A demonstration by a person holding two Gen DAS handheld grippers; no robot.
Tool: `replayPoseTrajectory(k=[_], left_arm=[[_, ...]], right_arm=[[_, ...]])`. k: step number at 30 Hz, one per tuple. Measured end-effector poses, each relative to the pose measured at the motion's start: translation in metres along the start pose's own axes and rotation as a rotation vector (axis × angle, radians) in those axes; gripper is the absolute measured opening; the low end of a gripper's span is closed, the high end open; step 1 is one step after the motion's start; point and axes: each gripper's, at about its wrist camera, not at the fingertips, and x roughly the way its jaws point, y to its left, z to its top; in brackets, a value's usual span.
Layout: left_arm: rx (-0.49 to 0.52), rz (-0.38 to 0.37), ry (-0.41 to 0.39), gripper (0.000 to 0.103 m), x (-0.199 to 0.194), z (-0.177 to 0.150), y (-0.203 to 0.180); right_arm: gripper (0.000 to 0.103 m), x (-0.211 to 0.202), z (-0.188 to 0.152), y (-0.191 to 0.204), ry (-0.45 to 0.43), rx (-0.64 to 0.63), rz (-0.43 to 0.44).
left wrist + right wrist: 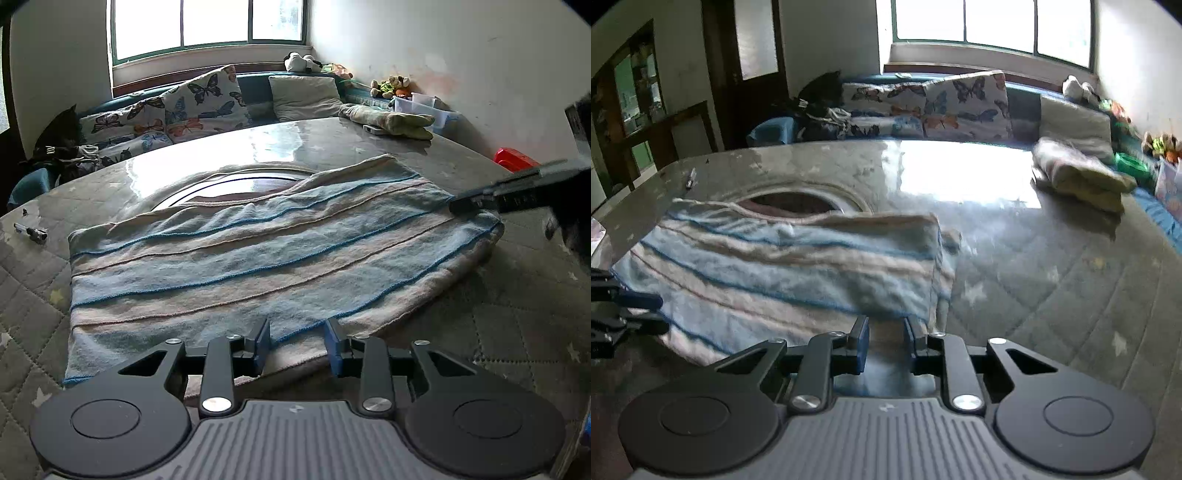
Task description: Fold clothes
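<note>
A blue and beige striped knit garment (258, 258) lies folded flat on the quilted grey table cover (517, 332). My left gripper (298, 338) is open, its blue pads over the garment's near edge, not closed on it. My right gripper shows in the left wrist view (469, 205) at the garment's right corner. In the right wrist view the garment (783, 266) lies ahead and to the left, and my right gripper (886, 338) is open at its near right corner, with cloth between the pads. The left gripper (624, 306) appears at the left edge.
A folded greenish garment (391, 120) lies at the table's far right, also in the right wrist view (1082, 173). A pen-like object (31, 232) lies far left. A sofa with butterfly cushions (199, 99), plush toys (303, 62) and a clear bin (424, 105) stand behind. A red object (515, 158) sits beyond the right edge.
</note>
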Motion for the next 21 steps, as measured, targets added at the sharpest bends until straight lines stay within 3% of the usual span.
replayPoseTrajectory(k=[9,16,21], left_arm=[[-0.034,0.026,-0.013,0.039,-0.004,0.017,0.013],[-0.131,0.136,-0.047,0.039,0.007,0.054,0.06],[-0.172,0.165,-0.052,0.038,0.024,0.076,0.088]], right_arm=[[0.019,0.034,0.036,0.001,0.004,-0.047,-0.014],[0.02,0.063,0.054,-0.008,0.016,-0.022,-0.039],[0.022,0.076,0.058,-0.012,0.029,-0.009,-0.051]])
